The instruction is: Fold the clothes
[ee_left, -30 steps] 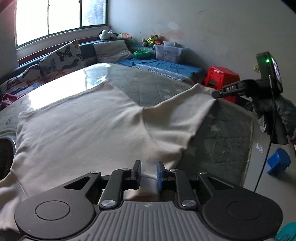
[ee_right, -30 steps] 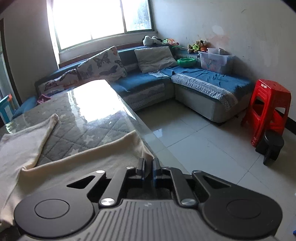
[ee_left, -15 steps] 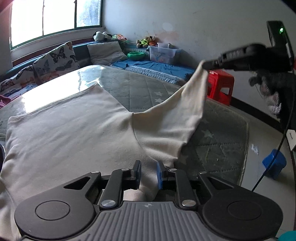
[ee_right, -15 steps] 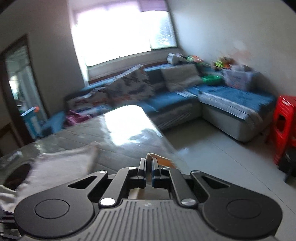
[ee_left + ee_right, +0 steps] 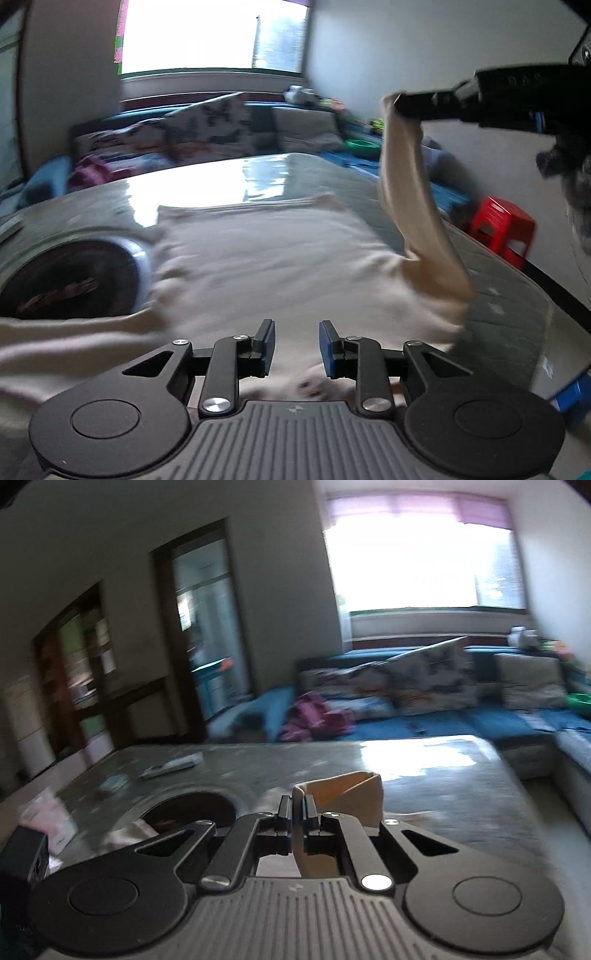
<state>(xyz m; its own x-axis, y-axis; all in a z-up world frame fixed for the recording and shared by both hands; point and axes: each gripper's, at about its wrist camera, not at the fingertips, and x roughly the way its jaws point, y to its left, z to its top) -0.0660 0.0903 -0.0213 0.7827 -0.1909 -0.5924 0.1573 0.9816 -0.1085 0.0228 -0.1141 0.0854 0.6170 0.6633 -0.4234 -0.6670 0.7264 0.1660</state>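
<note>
A cream shirt (image 5: 266, 266) lies spread on the grey quilted table (image 5: 509, 306). My left gripper (image 5: 297, 345) is open and empty, low over the shirt's near edge. My right gripper (image 5: 297, 806) is shut on the shirt's right sleeve (image 5: 351, 794). In the left wrist view the right gripper (image 5: 402, 105) holds that sleeve (image 5: 413, 206) lifted high above the table, hanging in a curve at the right.
A round dark opening (image 5: 70, 284) sits in the table at the left, also in the right wrist view (image 5: 192, 808). A remote (image 5: 171, 766) lies on the far table. A blue sofa (image 5: 517, 720) stands behind. A red stool (image 5: 502, 229) stands at the right.
My right gripper has lifted the sleeve higher and swung it left over the shirt. My left gripper has opened wider and turned left.
</note>
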